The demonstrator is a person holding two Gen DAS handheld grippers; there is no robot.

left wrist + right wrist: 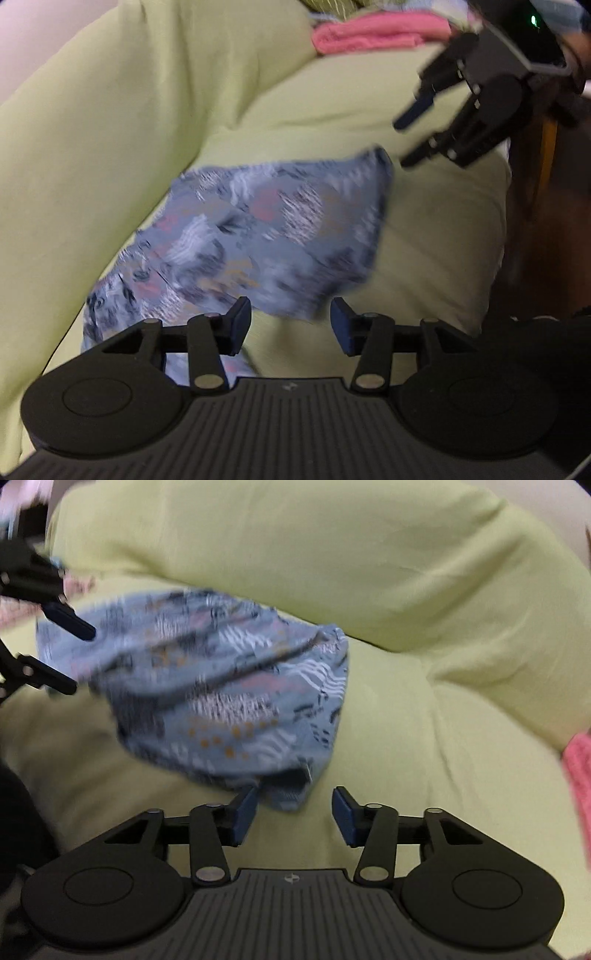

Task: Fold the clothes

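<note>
A blue-grey patterned garment (251,236) lies folded over on a light green sofa seat (424,236); it also shows in the right wrist view (221,686). My left gripper (291,325) is open and empty, its fingertips at the garment's near edge. My right gripper (293,814) is open and empty, just in front of the garment's near corner. Each gripper shows in the other's view: the right gripper (408,142) is at the garment's far right corner, and the left gripper (79,659) is at its left end. Both views are blurred.
The green sofa backrest (295,554) runs behind the garment. A folded pink cloth (376,33) and other stacked fabrics lie at the far end of the seat; the pink cloth (580,771) shows at the right edge. Dark floor (546,240) lies beyond the seat edge.
</note>
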